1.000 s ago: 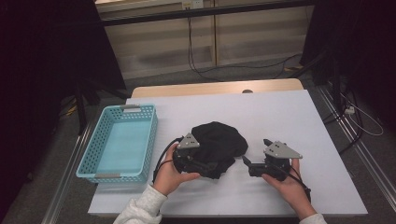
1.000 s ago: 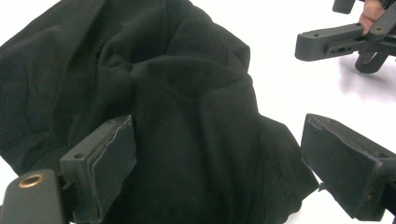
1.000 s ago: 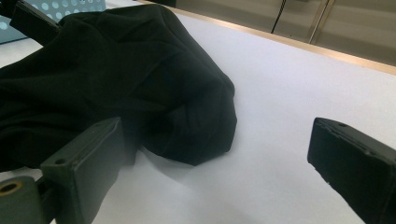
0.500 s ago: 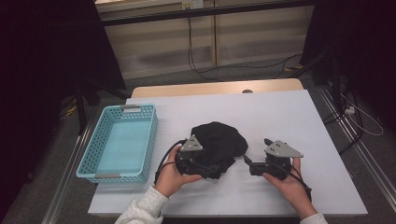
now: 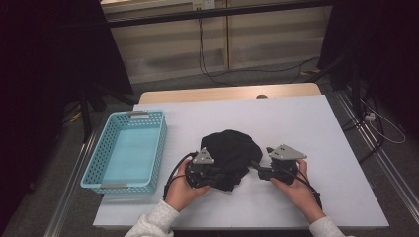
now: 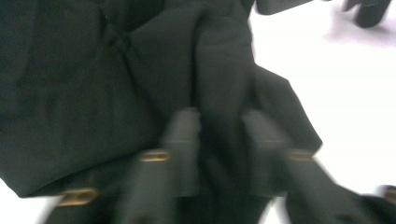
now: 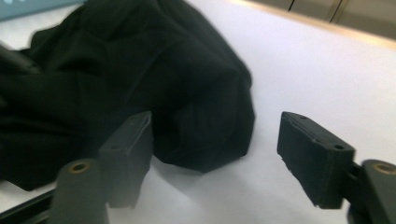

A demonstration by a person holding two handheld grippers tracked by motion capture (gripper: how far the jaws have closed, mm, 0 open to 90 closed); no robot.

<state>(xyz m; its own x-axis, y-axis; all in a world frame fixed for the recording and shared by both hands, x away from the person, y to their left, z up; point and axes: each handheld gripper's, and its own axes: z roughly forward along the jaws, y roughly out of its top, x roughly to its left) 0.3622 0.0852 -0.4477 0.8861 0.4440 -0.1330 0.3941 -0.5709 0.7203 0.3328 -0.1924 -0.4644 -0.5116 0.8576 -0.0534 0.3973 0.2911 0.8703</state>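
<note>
A crumpled black cloth (image 5: pixel 230 148) lies in the middle of the white table (image 5: pixel 296 118). My left gripper (image 5: pixel 221 177) sits at its front left edge. In the left gripper view its jaws (image 6: pixel 222 126) have just been closing and now pinch a raised fold of the cloth (image 6: pixel 140 70). My right gripper (image 5: pixel 257 169) points at the cloth's right edge. Its jaws (image 7: pixel 217 135) have just been closing too but still stand wide apart, with the cloth's rounded edge (image 7: pixel 140 60) beside the left jaw and bare table between them.
A light blue plastic basket (image 5: pixel 99 163) stands at the table's left side, with nothing in it. A wooden strip (image 5: pixel 227 93) runs along the table's far edge. Cables lie on the floor behind and to the right.
Both hands stay almost where they were. The left gripper has nudged slightly into the cloth's front left edge.
</note>
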